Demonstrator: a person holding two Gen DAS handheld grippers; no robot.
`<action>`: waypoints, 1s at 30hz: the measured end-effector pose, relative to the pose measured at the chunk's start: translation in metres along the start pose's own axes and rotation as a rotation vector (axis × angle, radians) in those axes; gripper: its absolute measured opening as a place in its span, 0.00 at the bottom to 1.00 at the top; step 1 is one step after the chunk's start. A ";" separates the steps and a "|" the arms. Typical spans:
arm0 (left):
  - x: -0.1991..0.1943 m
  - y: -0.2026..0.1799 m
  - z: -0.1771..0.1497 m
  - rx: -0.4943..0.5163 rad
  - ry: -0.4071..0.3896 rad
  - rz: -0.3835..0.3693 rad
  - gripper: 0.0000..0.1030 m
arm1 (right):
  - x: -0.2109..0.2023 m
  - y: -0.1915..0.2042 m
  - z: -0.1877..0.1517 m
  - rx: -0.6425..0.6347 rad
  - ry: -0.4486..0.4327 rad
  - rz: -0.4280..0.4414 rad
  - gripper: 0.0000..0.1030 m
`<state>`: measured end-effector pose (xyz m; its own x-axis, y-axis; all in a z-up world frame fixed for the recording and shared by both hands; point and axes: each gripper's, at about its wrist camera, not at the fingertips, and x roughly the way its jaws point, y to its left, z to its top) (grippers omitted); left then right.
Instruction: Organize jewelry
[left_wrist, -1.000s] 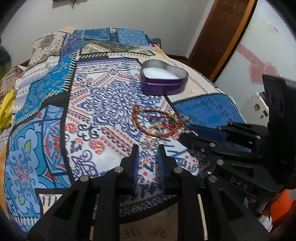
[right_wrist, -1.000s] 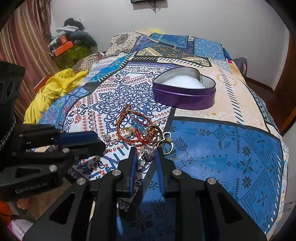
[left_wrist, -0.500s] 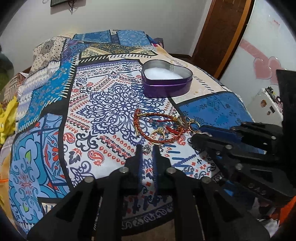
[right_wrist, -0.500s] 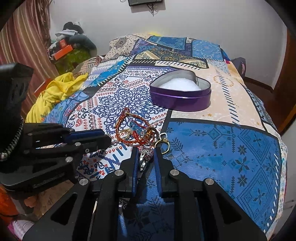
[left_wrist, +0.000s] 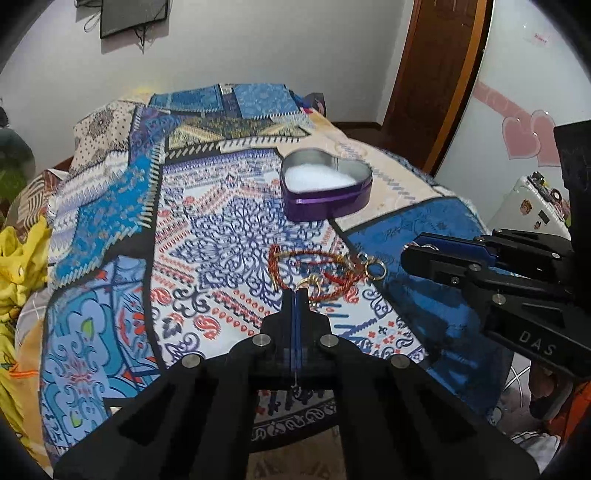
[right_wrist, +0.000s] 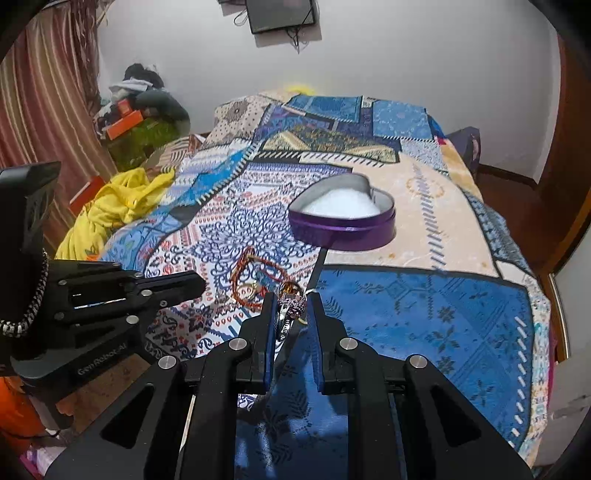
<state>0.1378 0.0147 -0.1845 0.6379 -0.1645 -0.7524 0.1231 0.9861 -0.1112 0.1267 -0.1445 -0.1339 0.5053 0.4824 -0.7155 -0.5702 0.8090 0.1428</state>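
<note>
A purple heart-shaped tin (left_wrist: 325, 192) with white lining stands open on the patterned bedspread; it also shows in the right wrist view (right_wrist: 343, 221). A tangle of red and orange cord bracelets with gold rings (left_wrist: 317, 264) lies in front of it, also in the right wrist view (right_wrist: 255, 280). My left gripper (left_wrist: 295, 295) is shut, its tips at the near edge of the tangle; I cannot tell whether it pinches anything. My right gripper (right_wrist: 293, 306) holds a silver piece with purple stones (right_wrist: 291, 304) between its fingers, raised above the bedspread.
The bedspread (left_wrist: 221, 229) covers a bed that ends at the near edge below both grippers. Yellow cloth (right_wrist: 114, 206) lies at the left side. A wooden door (left_wrist: 436, 74) and a white cabinet with pink hearts (left_wrist: 524, 136) stand on the right.
My left gripper closed from a narrow gap to fully shut and moved forward to the tangle. My right gripper lifted with the silver piece between its fingers.
</note>
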 end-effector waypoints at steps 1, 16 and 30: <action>-0.004 0.000 0.002 0.000 -0.009 0.004 0.00 | -0.002 -0.001 0.001 0.001 -0.008 -0.003 0.14; 0.031 0.000 -0.006 -0.008 0.131 -0.027 0.16 | -0.011 -0.012 0.000 0.027 -0.027 -0.008 0.14; 0.039 0.000 -0.002 0.004 0.105 0.014 0.08 | -0.010 -0.017 0.000 0.033 -0.025 -0.011 0.14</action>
<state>0.1614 0.0079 -0.2149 0.5561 -0.1473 -0.8180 0.1180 0.9882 -0.0977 0.1311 -0.1635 -0.1291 0.5278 0.4809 -0.7001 -0.5427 0.8250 0.1576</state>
